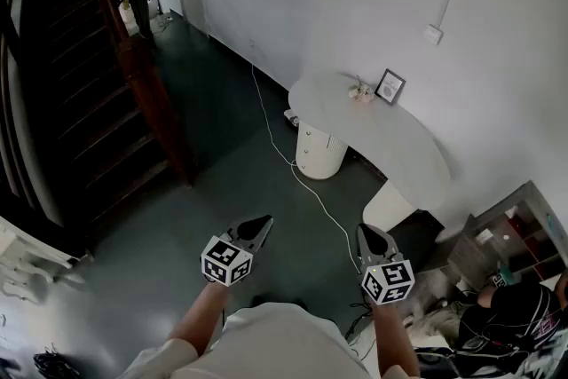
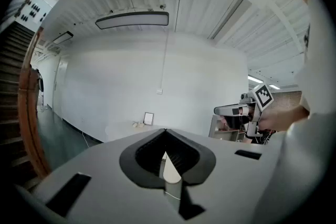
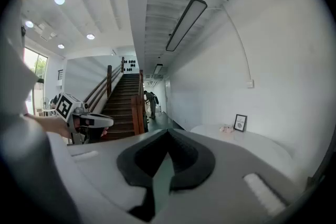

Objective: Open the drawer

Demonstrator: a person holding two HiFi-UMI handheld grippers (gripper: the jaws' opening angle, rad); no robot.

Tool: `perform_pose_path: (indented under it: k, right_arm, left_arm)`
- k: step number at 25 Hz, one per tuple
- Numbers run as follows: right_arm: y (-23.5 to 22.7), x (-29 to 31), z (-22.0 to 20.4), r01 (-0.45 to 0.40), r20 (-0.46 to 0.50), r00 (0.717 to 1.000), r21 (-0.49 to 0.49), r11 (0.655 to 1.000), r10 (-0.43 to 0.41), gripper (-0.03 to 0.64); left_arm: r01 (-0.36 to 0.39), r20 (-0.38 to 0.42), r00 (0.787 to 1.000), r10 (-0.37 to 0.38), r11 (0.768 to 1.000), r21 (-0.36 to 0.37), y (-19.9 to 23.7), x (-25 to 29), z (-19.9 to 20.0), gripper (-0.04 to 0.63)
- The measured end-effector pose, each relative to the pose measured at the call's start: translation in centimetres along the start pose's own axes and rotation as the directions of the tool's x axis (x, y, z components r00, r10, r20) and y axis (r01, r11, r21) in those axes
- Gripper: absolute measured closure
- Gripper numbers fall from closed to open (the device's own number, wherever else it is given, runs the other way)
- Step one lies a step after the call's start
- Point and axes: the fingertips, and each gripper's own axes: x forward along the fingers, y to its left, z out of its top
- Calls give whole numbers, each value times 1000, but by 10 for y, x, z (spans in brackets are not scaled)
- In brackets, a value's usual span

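Note:
A white round drawer unit [image 1: 318, 150] with small knobs stands under the left end of a curved white table [image 1: 404, 151], well ahead of both grippers. My left gripper [image 1: 264, 222] hovers over the dark floor, jaws together and holding nothing. My right gripper [image 1: 363, 231] is level with it, to the right, also closed and empty. In the left gripper view my left gripper [image 2: 166, 132] faces the white wall, with the right gripper [image 2: 220, 110] at its side. In the right gripper view my right gripper [image 3: 168, 134] faces the table [image 3: 252, 140]. The drawer unit is hidden in both gripper views.
A small framed picture [image 1: 389, 86] and a little ornament [image 1: 359, 92] sit on the table. A white cable [image 1: 297, 177] runs across the floor past the drawer unit. A wooden staircase [image 1: 98, 102] rises at the left. A shelf unit [image 1: 515, 235] and a seated person [image 1: 510, 315] are at the right.

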Motion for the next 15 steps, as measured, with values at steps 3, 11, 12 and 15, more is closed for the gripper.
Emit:
perform_pose_path:
  k: [3, 11, 12, 15]
  right_arm:
    - [-6, 0, 1, -1, 1, 1000, -3, 1000, 1, 606]
    - [-21, -5, 0, 1, 20, 1000, 15, 1000, -1, 607]
    - [-24, -6, -1, 3, 19, 1000, 20, 1000, -3, 606]
    - [-33, -9, -2, 1, 15, 1000, 26, 1000, -1, 606]
  left_arm:
    - [-1, -1, 1000, 1, 1000, 2, -3, 5, 1, 589]
    - [-16, 1, 1000, 16, 1000, 1, -11, 13, -4, 589]
    - [-19, 0, 1000, 19, 1000, 0, -13, 14, -5, 589]
    - [-28, -3, 1000, 28, 1000, -3, -19, 19, -5, 589]
